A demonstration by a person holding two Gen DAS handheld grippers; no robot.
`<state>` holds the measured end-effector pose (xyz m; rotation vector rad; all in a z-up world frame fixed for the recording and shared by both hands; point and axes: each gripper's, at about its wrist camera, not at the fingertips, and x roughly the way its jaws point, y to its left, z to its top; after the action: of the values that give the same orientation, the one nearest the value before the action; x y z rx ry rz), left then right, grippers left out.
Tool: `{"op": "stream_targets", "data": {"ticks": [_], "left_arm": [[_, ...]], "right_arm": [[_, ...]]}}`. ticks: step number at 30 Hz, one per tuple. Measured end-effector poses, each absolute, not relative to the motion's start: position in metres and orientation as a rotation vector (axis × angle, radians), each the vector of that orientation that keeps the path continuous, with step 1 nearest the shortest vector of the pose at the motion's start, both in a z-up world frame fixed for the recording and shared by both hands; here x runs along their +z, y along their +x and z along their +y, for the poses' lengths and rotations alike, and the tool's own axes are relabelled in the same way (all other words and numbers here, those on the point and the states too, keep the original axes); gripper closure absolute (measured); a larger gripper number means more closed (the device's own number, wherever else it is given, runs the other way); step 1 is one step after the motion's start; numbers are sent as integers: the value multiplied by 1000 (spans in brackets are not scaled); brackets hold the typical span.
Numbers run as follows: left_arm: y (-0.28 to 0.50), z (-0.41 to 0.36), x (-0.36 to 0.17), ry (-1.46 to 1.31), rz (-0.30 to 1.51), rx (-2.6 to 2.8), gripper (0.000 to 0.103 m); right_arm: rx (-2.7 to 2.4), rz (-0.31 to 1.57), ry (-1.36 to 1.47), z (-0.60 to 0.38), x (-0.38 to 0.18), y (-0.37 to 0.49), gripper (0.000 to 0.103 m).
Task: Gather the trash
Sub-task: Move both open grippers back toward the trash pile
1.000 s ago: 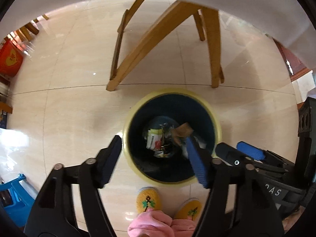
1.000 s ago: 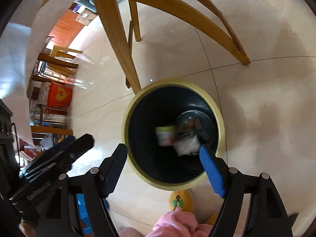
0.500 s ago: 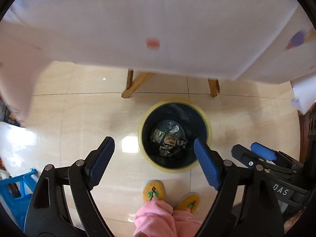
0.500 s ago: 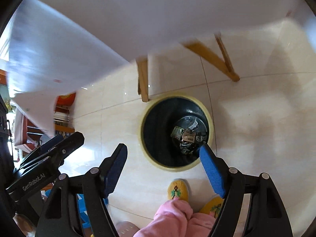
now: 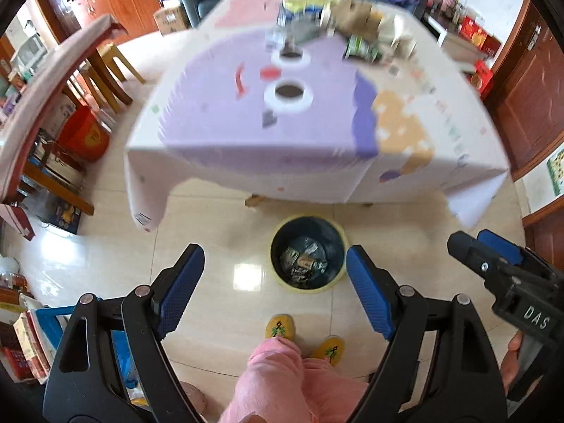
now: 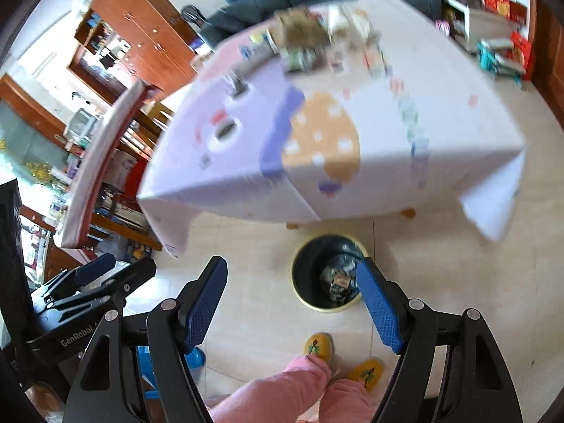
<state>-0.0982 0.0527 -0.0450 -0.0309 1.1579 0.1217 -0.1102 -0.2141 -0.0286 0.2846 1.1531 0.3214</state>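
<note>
A dark bin with a yellow rim (image 5: pixel 307 253) (image 6: pixel 328 276) stands on the tiled floor just in front of the table, with crumpled wrappers lying in its bottom. My left gripper (image 5: pixel 275 290) is open and empty, high above the bin. My right gripper (image 6: pixel 294 299) is also open and empty; its right finger overlaps the bin's rim in the view. More trash (image 5: pixel 338 26) (image 6: pixel 303 44), blurred packets and cartons, lies in a heap at the far end of the table (image 5: pixel 317 148) (image 6: pixel 370 176).
The table wears a white, lilac and orange cloth with hanging corners. A person's pink trouser legs (image 5: pixel 282 380) and yellow slippers (image 6: pixel 319 347) stand right before the bin. Wooden chairs, a red box (image 5: pixel 84 134) and shelves crowd the left; a dark sofa sits behind.
Both grippers have risen from just over the bin's mouth to above table height and tilted up. The bin looks smaller now, and the tabletop with its trash has come into view.
</note>
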Motion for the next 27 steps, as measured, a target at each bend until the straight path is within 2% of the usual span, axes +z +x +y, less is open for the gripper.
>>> {"op": "stream_targets", "data": {"ticks": [6, 13, 20, 27], "left_arm": [[-105, 38, 37, -3, 1056, 170, 22], [-74, 45, 78, 0, 974, 209, 22], [2, 70, 80, 18, 961, 142, 22], [120, 98, 40, 24, 1035, 51, 22]], "right_arm": [[375, 1051, 266, -223, 55, -99, 26], [394, 968, 265, -220, 113, -64, 26], [341, 974, 261, -204, 111, -2, 26], [230, 1067, 271, -169, 55, 117, 26]]}}
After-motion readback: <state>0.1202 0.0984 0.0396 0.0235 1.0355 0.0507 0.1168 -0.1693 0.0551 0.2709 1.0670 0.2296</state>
